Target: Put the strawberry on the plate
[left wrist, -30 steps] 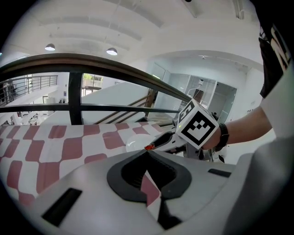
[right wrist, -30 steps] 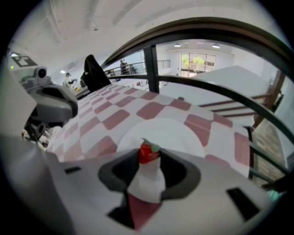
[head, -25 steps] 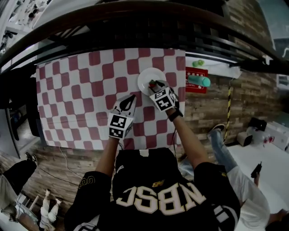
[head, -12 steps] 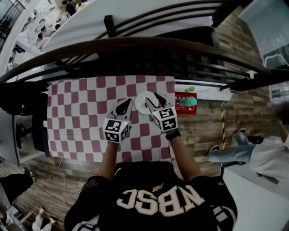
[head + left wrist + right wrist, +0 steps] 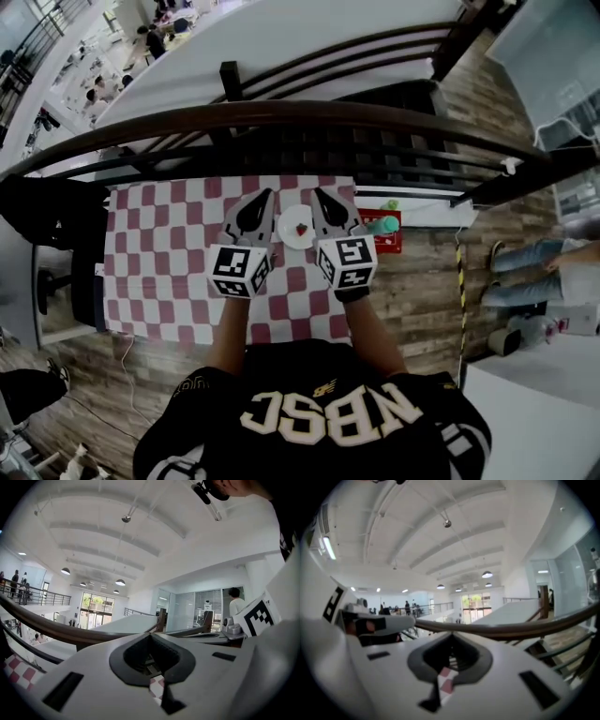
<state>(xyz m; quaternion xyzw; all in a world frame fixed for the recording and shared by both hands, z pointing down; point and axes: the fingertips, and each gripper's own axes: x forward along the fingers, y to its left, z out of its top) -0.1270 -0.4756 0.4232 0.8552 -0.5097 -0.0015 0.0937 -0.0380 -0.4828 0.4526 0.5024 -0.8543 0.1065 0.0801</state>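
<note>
A small red strawberry (image 5: 301,229) lies on the white plate (image 5: 287,236), on the red-and-white checked tablecloth (image 5: 169,246). In the head view my left gripper (image 5: 265,195) is raised just left of the plate. My right gripper (image 5: 320,194) is raised just right of it. Neither touches the plate or the fruit. Both have their jaws together with nothing between them. Both gripper views point up and outward at the hall ceiling and railing, with only a sliver of checked cloth showing through the jaws.
A dark curved handrail (image 5: 281,114) runs along the table's far side. Right of the cloth a teal bottle (image 5: 380,226) lies on a red mat (image 5: 388,244), with a small green object (image 5: 391,204) behind it. The wooden floor lies to the right.
My right gripper was over the plate with the strawberry; it has let go, drawn back to the plate's right and shut. The strawberry stays on the plate. The head view has pulled back.
</note>
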